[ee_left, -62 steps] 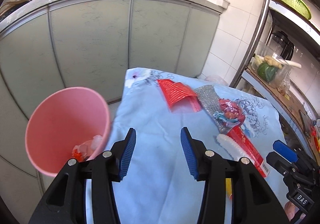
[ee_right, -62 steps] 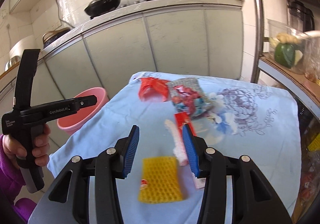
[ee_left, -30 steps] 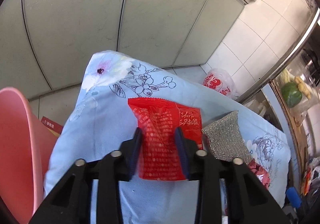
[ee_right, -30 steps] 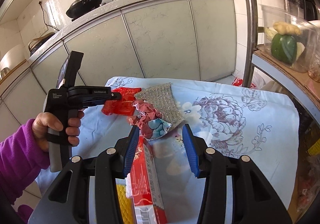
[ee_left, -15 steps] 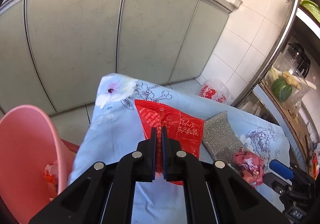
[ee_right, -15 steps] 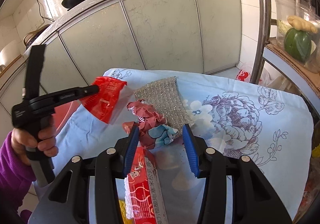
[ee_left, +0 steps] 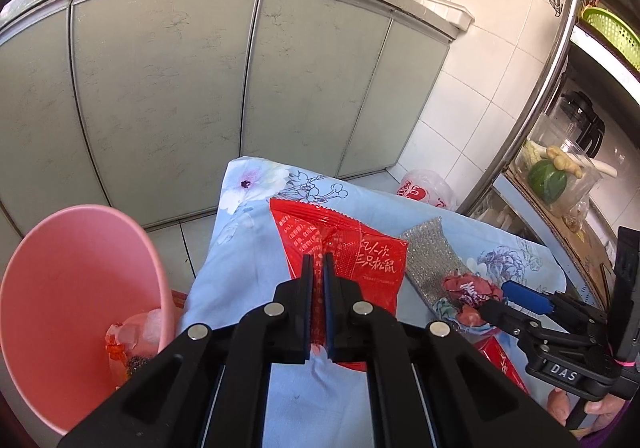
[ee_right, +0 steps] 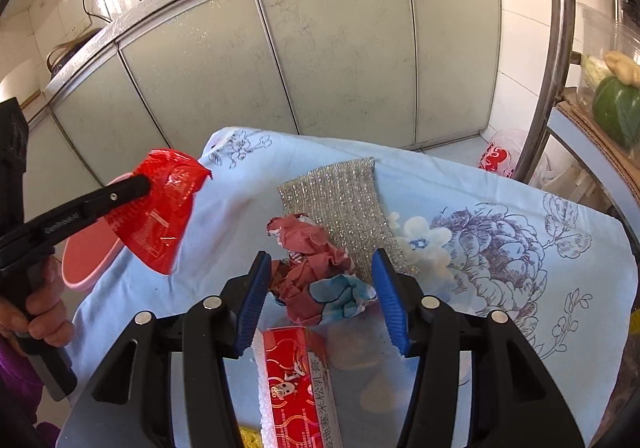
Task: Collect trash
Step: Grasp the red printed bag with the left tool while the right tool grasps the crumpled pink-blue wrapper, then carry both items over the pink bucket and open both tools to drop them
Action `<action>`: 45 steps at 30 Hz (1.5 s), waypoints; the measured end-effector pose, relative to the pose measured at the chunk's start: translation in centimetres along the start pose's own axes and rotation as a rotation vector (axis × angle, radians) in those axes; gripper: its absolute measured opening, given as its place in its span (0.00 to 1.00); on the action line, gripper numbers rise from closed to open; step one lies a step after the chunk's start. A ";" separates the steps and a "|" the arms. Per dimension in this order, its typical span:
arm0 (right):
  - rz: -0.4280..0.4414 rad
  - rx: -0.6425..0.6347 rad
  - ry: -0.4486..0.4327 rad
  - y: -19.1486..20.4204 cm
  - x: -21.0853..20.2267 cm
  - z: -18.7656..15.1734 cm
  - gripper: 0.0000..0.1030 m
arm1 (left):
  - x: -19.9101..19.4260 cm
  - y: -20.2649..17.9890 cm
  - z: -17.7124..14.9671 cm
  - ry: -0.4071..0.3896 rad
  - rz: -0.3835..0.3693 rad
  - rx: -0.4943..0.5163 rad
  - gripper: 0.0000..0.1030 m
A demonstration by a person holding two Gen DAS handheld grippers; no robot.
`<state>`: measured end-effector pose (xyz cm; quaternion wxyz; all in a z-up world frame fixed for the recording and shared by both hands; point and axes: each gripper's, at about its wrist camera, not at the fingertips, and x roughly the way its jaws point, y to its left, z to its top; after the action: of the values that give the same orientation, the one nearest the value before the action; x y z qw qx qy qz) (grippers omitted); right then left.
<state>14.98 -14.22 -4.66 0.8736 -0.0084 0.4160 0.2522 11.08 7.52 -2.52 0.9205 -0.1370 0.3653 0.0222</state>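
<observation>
My left gripper is shut on a red snack wrapper and holds it lifted above the blue flowered tablecloth. In the right wrist view the wrapper hangs from that gripper near the table's left edge, in front of the pink bin. The pink bin stands left of the table with some trash inside. My right gripper is open, its blue pads on either side of a crumpled red and blue wrapper lying on the cloth.
A silver scouring cloth lies behind the crumpled wrapper. A red box and a yellow sponge lie near my right gripper. Grey cabinet doors stand behind the table. A metal rack with vegetables is at the right.
My left gripper closed on the red wrapper and lifted it off the cloth toward the bin side. My right gripper moved forward around the crumpled wrapper, still open.
</observation>
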 end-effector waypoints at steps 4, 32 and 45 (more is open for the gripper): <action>-0.004 -0.015 0.019 0.4 0.0 -0.3 0.36 | -1.1 0.3 -0.5 -0.005 -0.005 -0.006 0.04; 0.050 -0.029 -0.164 8.9 -6.9 -0.7 0.32 | -13.2 5.8 -3.3 -0.181 0.085 -0.029 0.04; 0.130 -0.136 -0.170 16.8 -5.9 0.5 0.32 | -16.9 11.1 -4.2 -0.232 0.198 -0.088 0.04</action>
<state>4.79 -2.02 3.25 0.8849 -0.0191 0.3222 0.3357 -5.61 18.02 3.39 0.9430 -0.1371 0.2666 0.1443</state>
